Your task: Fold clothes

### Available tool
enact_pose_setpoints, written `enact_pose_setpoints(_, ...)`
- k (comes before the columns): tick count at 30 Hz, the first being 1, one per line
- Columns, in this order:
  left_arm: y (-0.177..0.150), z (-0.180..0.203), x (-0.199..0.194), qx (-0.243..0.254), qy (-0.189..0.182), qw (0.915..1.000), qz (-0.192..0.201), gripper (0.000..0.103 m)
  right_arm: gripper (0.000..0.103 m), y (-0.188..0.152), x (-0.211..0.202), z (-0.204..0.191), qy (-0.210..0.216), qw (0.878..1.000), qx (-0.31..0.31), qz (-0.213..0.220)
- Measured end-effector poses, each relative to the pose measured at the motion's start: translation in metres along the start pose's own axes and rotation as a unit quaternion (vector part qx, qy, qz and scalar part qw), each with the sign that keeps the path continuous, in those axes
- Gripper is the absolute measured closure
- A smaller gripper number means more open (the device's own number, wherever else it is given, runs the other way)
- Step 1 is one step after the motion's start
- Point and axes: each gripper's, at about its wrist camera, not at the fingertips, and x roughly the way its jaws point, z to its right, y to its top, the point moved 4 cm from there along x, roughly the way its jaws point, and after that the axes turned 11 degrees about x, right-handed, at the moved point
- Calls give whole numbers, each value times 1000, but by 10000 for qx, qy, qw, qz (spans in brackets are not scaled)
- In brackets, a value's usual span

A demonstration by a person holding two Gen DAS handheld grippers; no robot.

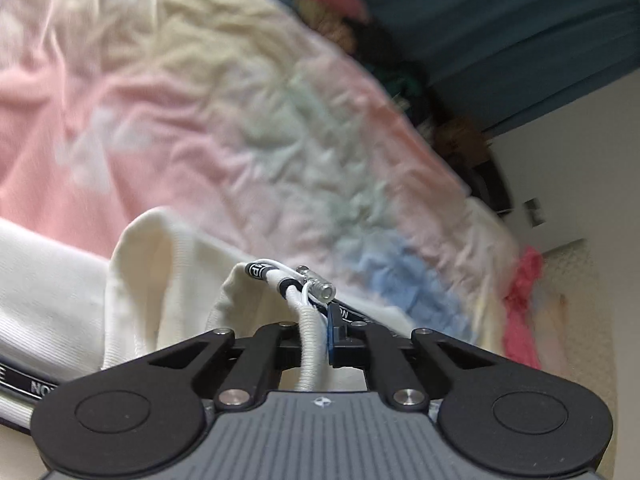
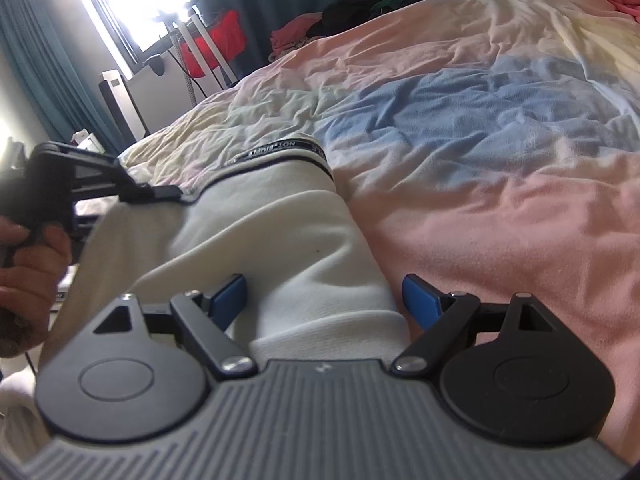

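My left gripper (image 1: 316,336) is clamped on the white garment (image 2: 256,240) at its drawcord waistband; right gripper (image 2: 324,304) gapes wide astride the cuff. Soft, limp knit; I'd pinch the ribbed edges.

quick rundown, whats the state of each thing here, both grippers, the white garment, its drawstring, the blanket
left gripper: shut on the drawstring and waistband edge
right gripper: open, blue fingers either side of a fabric fold
white garment: partly folded, lying on the blanket
drawstring: pinched in the left gripper, metal tip free
pastel blanket: spread out, wrinkled
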Motion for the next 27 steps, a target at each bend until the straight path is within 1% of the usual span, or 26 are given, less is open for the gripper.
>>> enact_pose_setpoints(2, 5, 5, -20, 89, -116, 9994, 326, 99, 17, -1, -1, -2, -30, 10000, -79, 27)
enact_pose_setpoints(6, 15, 14, -44, 295, 456, 9964, 655, 99, 17, -3, -4, -12, -68, 9990, -425, 155)
enact_pose_setpoints(7, 16, 15, -43, 524, 771, 9934, 676, 99, 17, -4, -4, -15, -64, 9984, -535, 195)
enact_pose_setpoints(9, 14, 13, -30, 1019, 1352, 9839, 569, 99, 17, -6, -5, -20, -62, 9971, -721, 254)
enact_pose_setpoints(10, 11, 9, -19, 1153, 1488, 9812, 419, 98, 17, -6, -5, -20, -87, 9967, -767, 253)
enact_pose_setpoints(12, 5, 2, -2, 1305, 1557, 9790, 148, 98, 17, -8, -4, -22, -137, 9959, -860, 251)
enact_pose_setpoints(13, -1, 1, 3, 1405, 1594, 9771, 40, 93, 17, -8, -2, -20, -191, 9958, -871, 214)
enact_pose_setpoints(14, -6, -1, 7, 1500, 1633, 9751, -57, 92, 17, -9, 0, -19, -226, 9959, -853, 174)
enact_pose_setpoints(15, -9, -1, 7, 1562, 1676, 9734, -77, 89, 17, -9, 1, -18, -223, 9963, -817, 149)
enact_pose_setpoints(17, -14, 3, 1, 1635, 1726, 9713, -19, 75, 17, -8, 2, -16, -207, 9968, -765, 134)
enact_pose_setpoints(18, -17, 6, -6, 1674, 1807, 9692, 7, 55, 17, -9, 1, -17, -213, 9966, -781, 159)
enact_pose_setpoints(19, -19, 10, -14, 1758, 1919, 9655, 84, 42, 17, -8, 0, -19, -230, 9961, -827, 191)
enact_pose_setpoints(21, -25, 18, -35, 1943, 2060, 9586, 284, 34, 17, -8, -4, -22, -249, 9950, -930, 271)
enact_pose_setpoints(22, -29, 21, -48, 2030, 2099, 9556, 401, 27, 17, -8, -6, -23, -258, 9944, -975, 312)
enact_pose_setpoints(23, -33, 25, -63, 2043, 2131, 9540, 517, 23, 17, -7, -9, -24, -267, 9938, -1020, 353)
enact_pose_setpoints(24, -38, 27, -78, 2052, 2170, 9524, 615, 20, 17, -7, -14, -26, -239, 9934, -1047, 391)
enact_pose_setpoints(27, -60, 39, -117, 2147, 2231, 9470, 860, 18, 17, -5, -33, -33, -142, 9915, -1166, 555)
